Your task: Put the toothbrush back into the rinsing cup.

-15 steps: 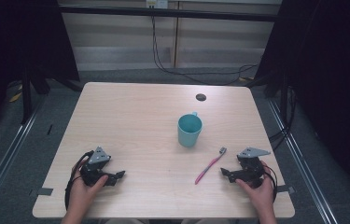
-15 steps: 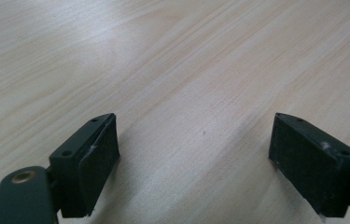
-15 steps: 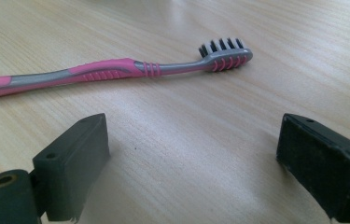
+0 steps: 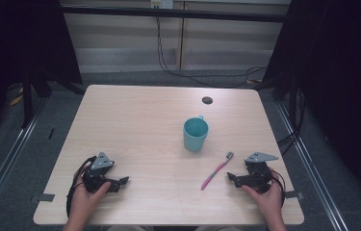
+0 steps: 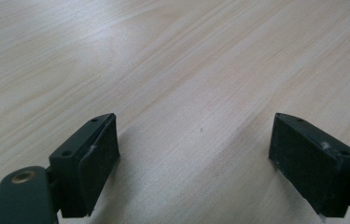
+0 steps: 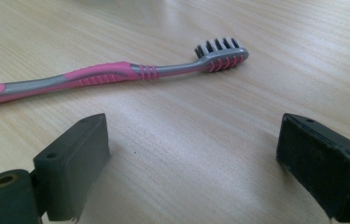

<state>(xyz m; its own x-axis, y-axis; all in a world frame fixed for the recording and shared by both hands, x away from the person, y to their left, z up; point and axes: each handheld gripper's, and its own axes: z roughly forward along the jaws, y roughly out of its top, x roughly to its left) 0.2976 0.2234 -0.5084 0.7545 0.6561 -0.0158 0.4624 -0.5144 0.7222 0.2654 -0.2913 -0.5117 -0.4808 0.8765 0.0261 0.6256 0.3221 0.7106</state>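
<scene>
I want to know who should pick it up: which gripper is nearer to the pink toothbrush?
Right. The right gripper rests just beside the toothbrush, jaws open toward it; the left gripper sits across the table.

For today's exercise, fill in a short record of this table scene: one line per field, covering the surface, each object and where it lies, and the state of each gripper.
surface: pale wooden table
cup: teal plastic mug, upright, right of centre
brush: pink and grey toothbrush, lying flat, bristle end towards the far edge, apart from the mug
small item: dark round disc near the far edge
left gripper: jaws open, nothing between them
right gripper: jaws open, pointing at the toothbrush, not touching it
</scene>
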